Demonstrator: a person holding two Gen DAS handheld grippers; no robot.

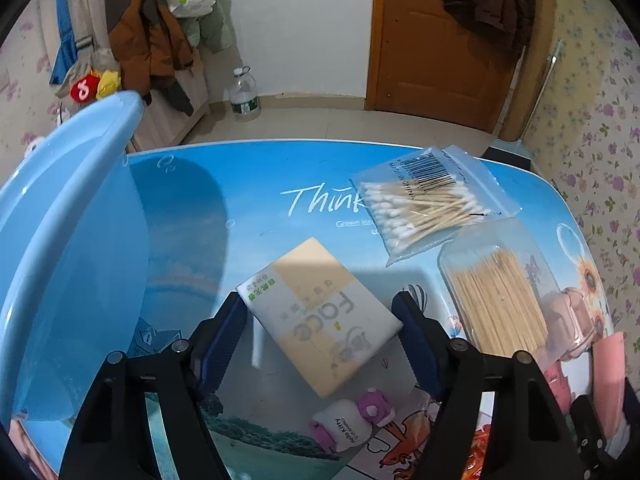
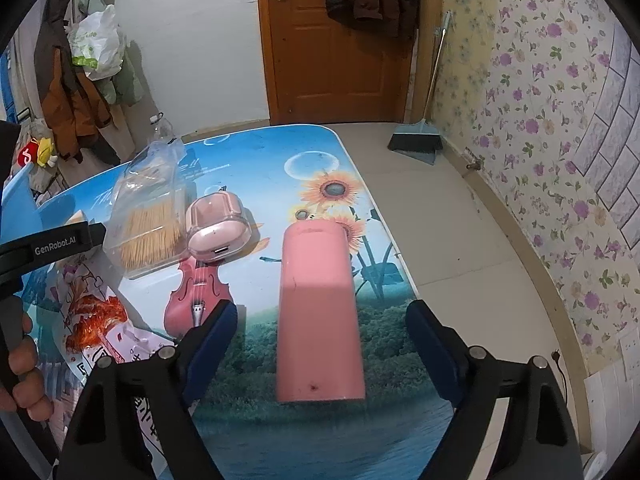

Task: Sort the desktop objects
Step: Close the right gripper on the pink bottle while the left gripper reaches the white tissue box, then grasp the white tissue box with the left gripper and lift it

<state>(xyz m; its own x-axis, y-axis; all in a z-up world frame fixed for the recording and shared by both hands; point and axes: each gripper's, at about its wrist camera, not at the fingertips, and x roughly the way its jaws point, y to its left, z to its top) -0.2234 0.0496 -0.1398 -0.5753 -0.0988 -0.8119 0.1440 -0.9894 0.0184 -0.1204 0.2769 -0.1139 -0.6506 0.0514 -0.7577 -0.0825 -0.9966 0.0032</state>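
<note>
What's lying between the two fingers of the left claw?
A pack of tissues, flat on the table. The left claw straddles it at opposite corners, as the left wrist view shows.

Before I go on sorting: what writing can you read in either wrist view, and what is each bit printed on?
"Think": table top; cut off by the cotton swab bag.
"Green is...": table top, beneath it; the rest is hidden.
"MADE IN CHINA" and a barcode: cotton swab bag; digits too small.
"face": tissue pack, upside down; its Chinese print is too blurred.
"Hello Kitty": small white and pink item.
"GenRobot.AI": left gripper.
Snack wrapper: unreadable.
</note>
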